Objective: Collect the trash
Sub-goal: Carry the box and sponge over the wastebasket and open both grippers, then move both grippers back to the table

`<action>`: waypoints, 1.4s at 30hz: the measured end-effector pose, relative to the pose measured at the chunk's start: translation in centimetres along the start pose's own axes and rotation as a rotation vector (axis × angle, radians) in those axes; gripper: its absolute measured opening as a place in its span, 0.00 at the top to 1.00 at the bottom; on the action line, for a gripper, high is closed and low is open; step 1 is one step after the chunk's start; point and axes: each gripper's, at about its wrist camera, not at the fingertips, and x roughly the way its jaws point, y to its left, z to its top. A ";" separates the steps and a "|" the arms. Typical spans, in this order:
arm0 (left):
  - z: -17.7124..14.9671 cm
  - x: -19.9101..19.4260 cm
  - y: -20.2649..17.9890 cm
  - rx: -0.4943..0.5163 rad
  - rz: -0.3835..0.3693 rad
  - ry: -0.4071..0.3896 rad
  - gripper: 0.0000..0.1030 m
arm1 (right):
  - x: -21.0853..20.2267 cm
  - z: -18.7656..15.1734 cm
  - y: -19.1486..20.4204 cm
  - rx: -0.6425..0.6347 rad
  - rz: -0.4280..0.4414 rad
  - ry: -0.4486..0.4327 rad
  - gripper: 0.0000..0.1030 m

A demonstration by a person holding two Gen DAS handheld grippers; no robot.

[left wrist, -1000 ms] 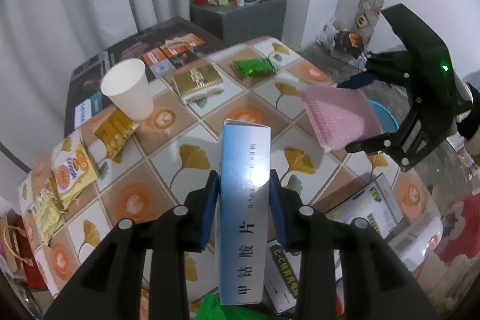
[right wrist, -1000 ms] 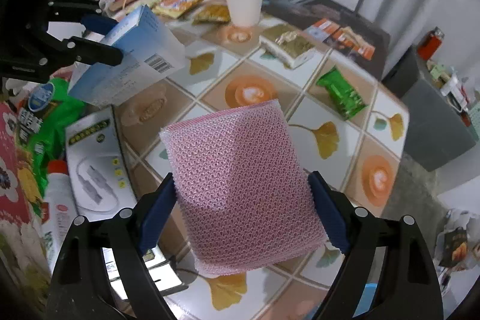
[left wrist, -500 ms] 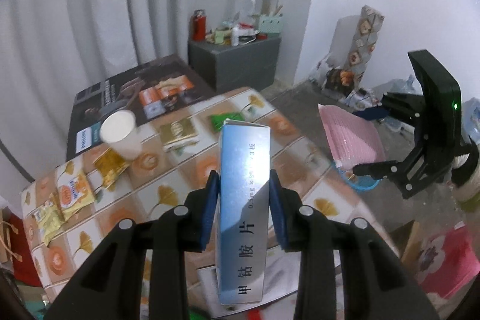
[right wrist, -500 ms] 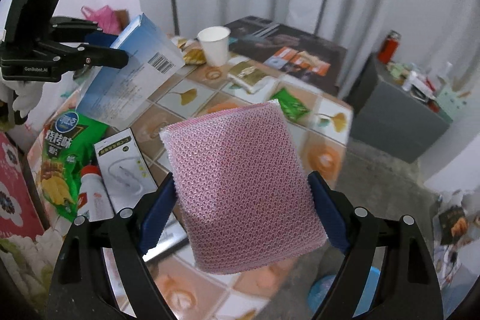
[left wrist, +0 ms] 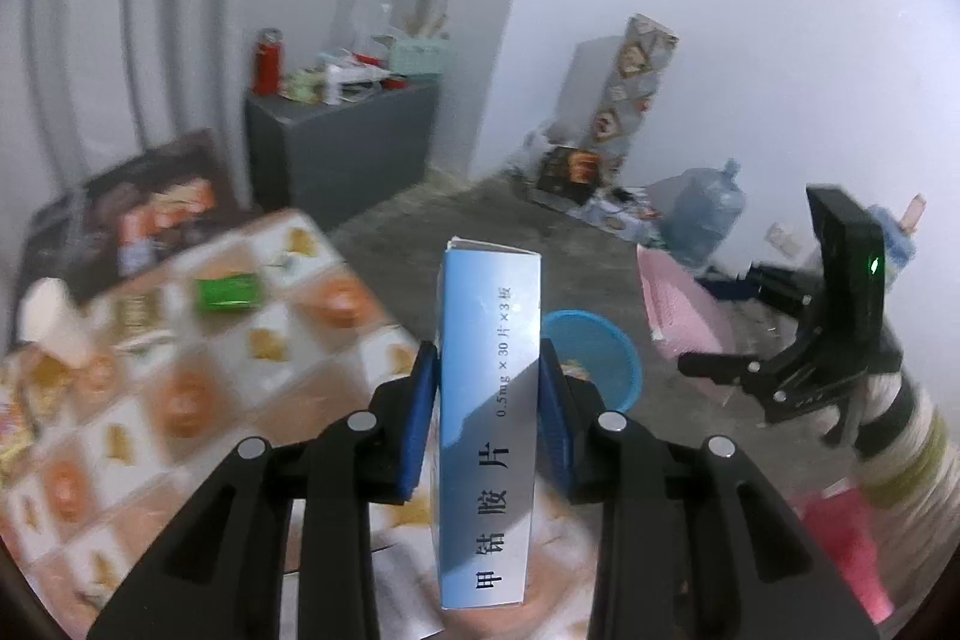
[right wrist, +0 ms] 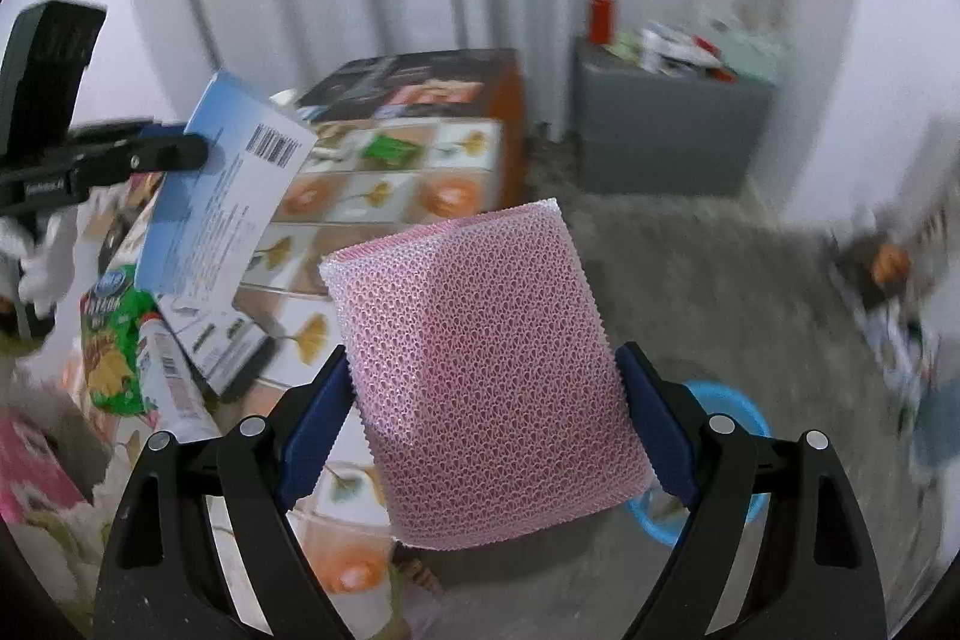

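Glossy cardboard box [left wrist: 489, 400] — rough pink mesh sponge [right wrist: 486, 376], smooth plastic basin [left wrist: 594, 358].

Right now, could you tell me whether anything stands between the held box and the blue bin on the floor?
Nothing visible does. The left gripper holds the blue box above the table edge; the blue bin sits open on bare floor just beyond.

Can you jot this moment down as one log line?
left gripper: holds blue box | right gripper: holds pink sponge | blue bin: on floor

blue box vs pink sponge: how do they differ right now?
The blue box is a smooth, rigid printed carton; the pink sponge is a soft mesh pad. The box is narrow, the sponge wide, so the left gripper spans less than the right gripper. Both are clamped and off the table.
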 end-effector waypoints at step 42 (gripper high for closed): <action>-1.4 34.8 -14.2 -0.168 -0.061 0.245 0.41 | 12.7 -22.9 -30.2 1.162 -0.052 0.005 0.09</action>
